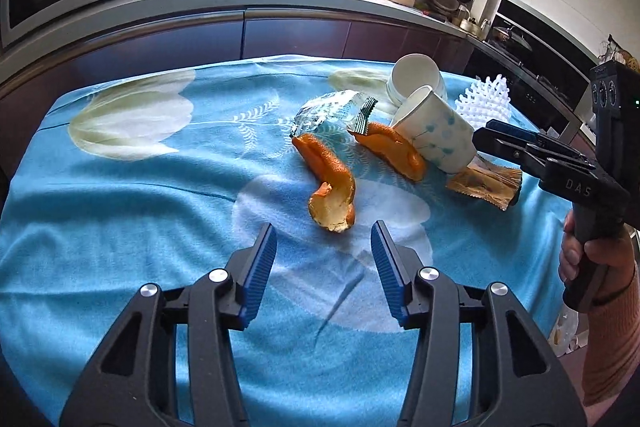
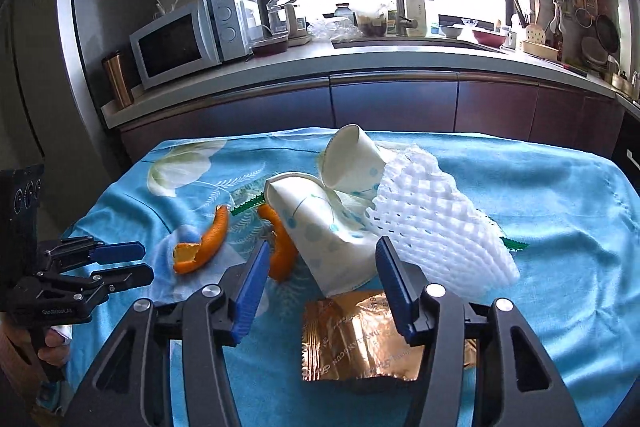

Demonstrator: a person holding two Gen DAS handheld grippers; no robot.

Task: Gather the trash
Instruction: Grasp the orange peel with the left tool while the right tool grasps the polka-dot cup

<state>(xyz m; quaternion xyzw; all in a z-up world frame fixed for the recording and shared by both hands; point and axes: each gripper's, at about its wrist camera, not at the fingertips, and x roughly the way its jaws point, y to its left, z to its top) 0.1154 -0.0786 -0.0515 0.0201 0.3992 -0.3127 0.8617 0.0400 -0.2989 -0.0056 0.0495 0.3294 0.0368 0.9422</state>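
Approach: with both grippers' jaws open and empty, lower the left gripper (image 1: 324, 255) squarely over the near orange peel (image 1: 330, 187), and the right gripper (image 2: 320, 267) over the crushed paper cup (image 2: 320, 235).

"das" stands in pale raised letters on the black body of the right gripper (image 1: 494, 137), seen from the left wrist. "genrobot.ai", small and faint, stands on the body of the left gripper (image 2: 132, 261), seen from the right wrist. the gold wrapper (image 2: 360, 339) bears a line of print too small to read. the microwave (image 2: 188, 39) carries a brand mark too blurred to read.
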